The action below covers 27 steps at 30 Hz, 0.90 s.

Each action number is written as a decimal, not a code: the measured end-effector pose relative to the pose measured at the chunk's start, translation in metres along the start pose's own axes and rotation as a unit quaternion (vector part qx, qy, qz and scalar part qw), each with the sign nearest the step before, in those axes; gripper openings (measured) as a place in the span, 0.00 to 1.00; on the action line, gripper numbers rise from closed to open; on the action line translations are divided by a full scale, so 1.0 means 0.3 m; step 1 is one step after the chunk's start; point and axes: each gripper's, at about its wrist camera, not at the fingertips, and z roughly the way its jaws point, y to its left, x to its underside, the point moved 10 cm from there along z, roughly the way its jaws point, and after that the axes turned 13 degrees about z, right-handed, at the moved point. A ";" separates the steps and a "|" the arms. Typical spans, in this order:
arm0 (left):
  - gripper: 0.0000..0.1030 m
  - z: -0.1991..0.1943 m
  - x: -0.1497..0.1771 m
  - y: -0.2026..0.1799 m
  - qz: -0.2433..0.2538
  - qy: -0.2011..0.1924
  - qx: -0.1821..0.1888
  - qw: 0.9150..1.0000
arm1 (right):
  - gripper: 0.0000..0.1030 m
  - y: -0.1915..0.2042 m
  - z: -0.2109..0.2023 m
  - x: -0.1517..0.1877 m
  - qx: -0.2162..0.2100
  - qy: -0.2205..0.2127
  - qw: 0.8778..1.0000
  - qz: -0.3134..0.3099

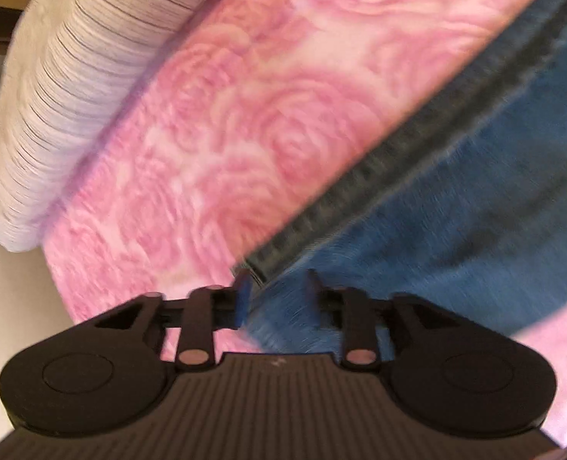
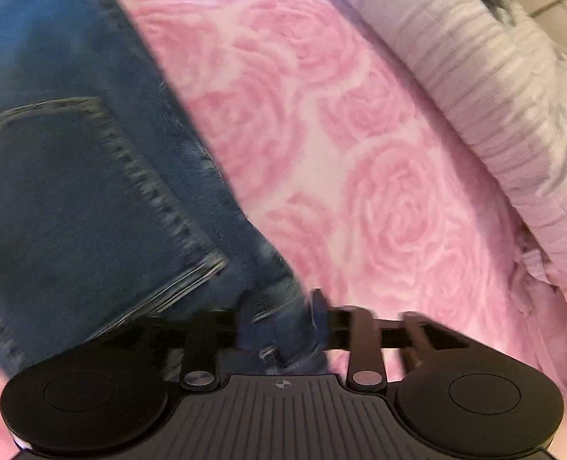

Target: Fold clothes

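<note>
**Jeans gripped at both ends, fold not yet visible**

The left gripper [image 1: 274,295] has blue denim bunched between its two fingers, which sit close together on the cloth; I judge it clamped on the jeans [image 1: 475,191], right at the corner where a dark stitched hem [image 1: 379,168] runs away from the fingertips toward the upper right. The right gripper [image 2: 281,318] likewise has a wad of denim pinched between its fingers, so it too reads as gripping the jeans [image 2: 72,191]. Just ahead and to the left of the right fingers lies a back pocket [image 2: 53,176] with pale stitching, its lower corner near the fingertips.

Beyond both pairs of fingers the jeans spread over a pink rose-patterned blanket [image 1: 226,134], and past that, farther from the fingers, sits a pale ribbed cushion or quilt [image 2: 494,88]. Both views are smeared with motion blur, so fine detail of the grip is hard to read.

As for progress: the garment is taken up at two points, but no finished crease or stacked layer shows in either view. I would judge the fold to be at an early or middle stage, with the carrying-over, laying flat and smoothing left to do. How the rest of the jeans lie cannot be told
</note>
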 end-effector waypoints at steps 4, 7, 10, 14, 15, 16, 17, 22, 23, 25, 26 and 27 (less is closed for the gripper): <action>0.35 -0.017 -0.004 -0.001 -0.006 -0.025 -0.024 0.999 | 0.42 -0.019 -0.029 -0.001 0.023 -0.025 0.997 0.066; 0.40 -0.074 0.037 0.001 -0.031 -0.045 -0.036 0.998 | 0.43 0.018 -0.121 0.016 0.038 -0.053 0.994 0.087; 0.44 -0.143 0.087 -0.028 -0.065 -0.066 -0.030 0.995 | 0.43 0.127 -0.235 0.051 -0.004 -0.085 0.989 0.124; 0.51 -0.220 0.138 -0.159 -0.072 -0.084 -0.016 0.994 | 0.43 0.357 -0.323 0.123 -0.070 -0.101 0.984 0.133; 0.52 -0.233 0.150 -0.198 -0.069 -0.086 -0.012 0.994 | 0.43 0.421 -0.339 0.143 -0.085 -0.099 0.983 0.129; 0.52 -0.244 0.162 -0.240 -0.063 -0.087 -0.008 0.994 | 0.43 0.480 -0.349 0.164 -0.100 -0.096 0.982 0.125; 0.52 -0.251 0.178 -0.280 -0.057 -0.085 -0.004 0.995 | 0.43 0.535 -0.357 0.184 -0.116 -0.093 0.982 0.117; 0.52 -0.282 0.280 -0.404 -0.044 -0.071 0.001 0.997 | 0.43 0.737 -0.412 0.227 -0.156 -0.103 0.980 0.073; 0.52 -0.287 0.301 -0.411 -0.047 -0.069 0.000 0.997 | 0.43 0.757 -0.421 0.226 -0.160 -0.107 0.979 0.072; 0.52 -0.294 0.343 -0.407 -0.054 -0.065 -0.003 0.996 | 0.43 0.797 -0.440 0.223 -0.167 -0.117 0.976 0.070; 0.52 -0.295 0.361 -0.398 -0.059 -0.063 -0.003 0.996 | 0.43 0.815 -0.447 0.217 -0.170 -0.121 0.976 0.069; 0.52 -0.294 0.378 -0.385 -0.063 -0.063 -0.002 0.996 | 0.43 0.831 -0.454 0.205 -0.171 -0.124 0.975 0.067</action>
